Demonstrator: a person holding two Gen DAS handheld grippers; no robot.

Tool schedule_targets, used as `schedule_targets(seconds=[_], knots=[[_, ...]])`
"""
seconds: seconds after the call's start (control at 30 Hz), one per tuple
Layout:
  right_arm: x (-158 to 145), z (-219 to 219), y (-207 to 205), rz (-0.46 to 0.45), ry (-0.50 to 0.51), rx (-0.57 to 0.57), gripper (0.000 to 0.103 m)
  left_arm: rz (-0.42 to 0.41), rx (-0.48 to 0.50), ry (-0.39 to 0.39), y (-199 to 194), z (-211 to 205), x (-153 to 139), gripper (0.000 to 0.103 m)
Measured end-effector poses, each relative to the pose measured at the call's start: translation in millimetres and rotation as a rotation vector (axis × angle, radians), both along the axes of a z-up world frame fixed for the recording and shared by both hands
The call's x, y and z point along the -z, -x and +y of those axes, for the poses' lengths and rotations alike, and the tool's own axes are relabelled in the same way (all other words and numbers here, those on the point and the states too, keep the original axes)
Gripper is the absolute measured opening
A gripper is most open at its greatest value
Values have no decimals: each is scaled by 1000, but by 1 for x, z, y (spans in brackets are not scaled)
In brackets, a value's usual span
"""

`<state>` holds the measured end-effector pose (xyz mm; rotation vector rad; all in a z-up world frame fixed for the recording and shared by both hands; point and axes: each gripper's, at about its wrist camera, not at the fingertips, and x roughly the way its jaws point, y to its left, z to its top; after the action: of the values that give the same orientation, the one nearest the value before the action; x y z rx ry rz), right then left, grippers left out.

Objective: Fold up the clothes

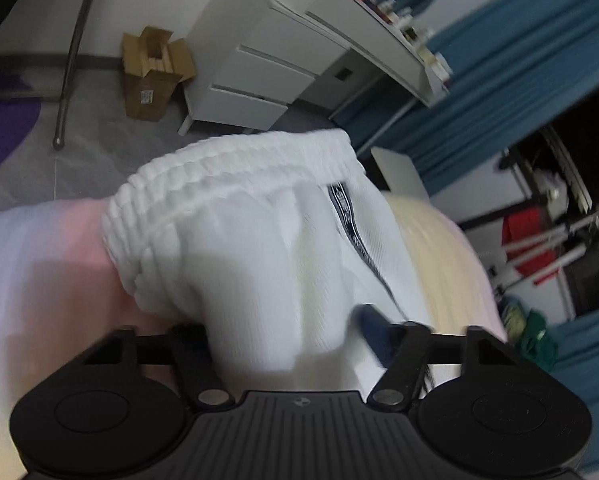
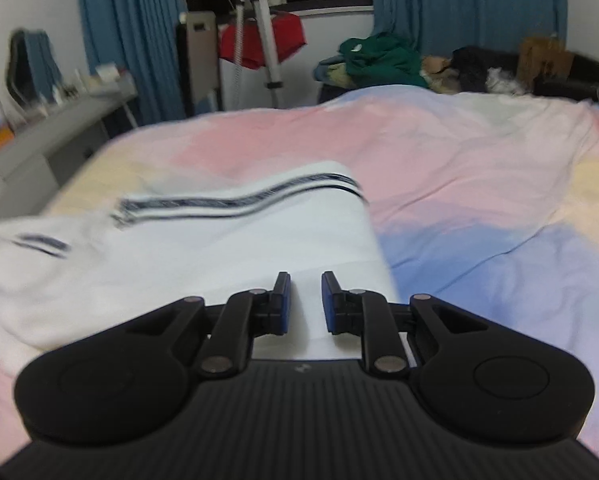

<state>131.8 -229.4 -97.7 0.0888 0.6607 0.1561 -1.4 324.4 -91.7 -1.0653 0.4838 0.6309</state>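
**A:** Where are the white shorts (image 1: 267,248), and what has hold of them?

**B:** In the left wrist view they fill the centre of the frame, the elastic waistband (image 1: 227,172) arching across the upper middle, lifted above the pastel bedsheet (image 1: 51,264). My left gripper (image 1: 295,340) has cloth bunched between its fingers; only one blue pad (image 1: 373,332) shows at lower right, so I read it as clamped on the fabric, though how firmly I cannot tell.

**A:** And the right side?

**B:** In the right wrist view the right gripper (image 2: 305,304) sits at lower centre, its fingers (image 2: 285,300) parted by a narrow gap with white cloth beneath them. I judge it holds nothing. The striped leg (image 2: 235,204) lies flat on the bed across the left half of that frame.

**A:** What could go wrong from here?

**B:** One-sided support. If I raise the left further, the free leg may drag and skew the fold line. A thick wad in the left fingers may also slip out. Both views are blurred, so a hasty right-hand closure could pinch bedsheet along with shorts.
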Motion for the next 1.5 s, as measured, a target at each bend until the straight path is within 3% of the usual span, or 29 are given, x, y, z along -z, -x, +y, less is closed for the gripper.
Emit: schedule_targets(seconds=[0.03,0.07,0.17,0.33,0.47,0.6,0.73,0.9,1.1,1.27,1.4,1.43,1.5], knots=[[5,-2,-3,24,-9,1,19,-28,-16,14,2,2,2,37],[9,-4,-4,41,-10,-1,19,-53,-13,10,2,3,0,26],[13,0,-6,48,27,-15,19,-54,39,-111,-2,-9,-21,17],[10,-9,-7,60,-43,4,19,-52,163,-412,-17,-56,-75,16],[-2,-23,-2,42,-117,42,20,-91,228,-583,-25,-110,-114,15],[-15,-39,4,16,-195,88,20,-114,259,-763,-36,-194,-146,15],[-23,-70,11,-18,-276,194,20,-159,304,-911,-53,-291,-158,14],[-26,-109,16,-47,-382,320,20,-186,363,-1026,-67,-405,-131,14],[-21,-138,15,-71,-457,396,20,-97,548,-1205,-77,-513,-42,14],[-12,-147,12,-56,-488,409,20,21,681,-1280,-94,-553,20,16],[-6,-149,7,-48,-559,372,20,27,697,-1282,-100,-560,21,20],[-6,-149,6,-46,-577,358,20,31,731,-1279,-96,-554,19,25],[-5,-148,4,-44,-604,330,20,38,805,-1286,-88,-544,17,43]])
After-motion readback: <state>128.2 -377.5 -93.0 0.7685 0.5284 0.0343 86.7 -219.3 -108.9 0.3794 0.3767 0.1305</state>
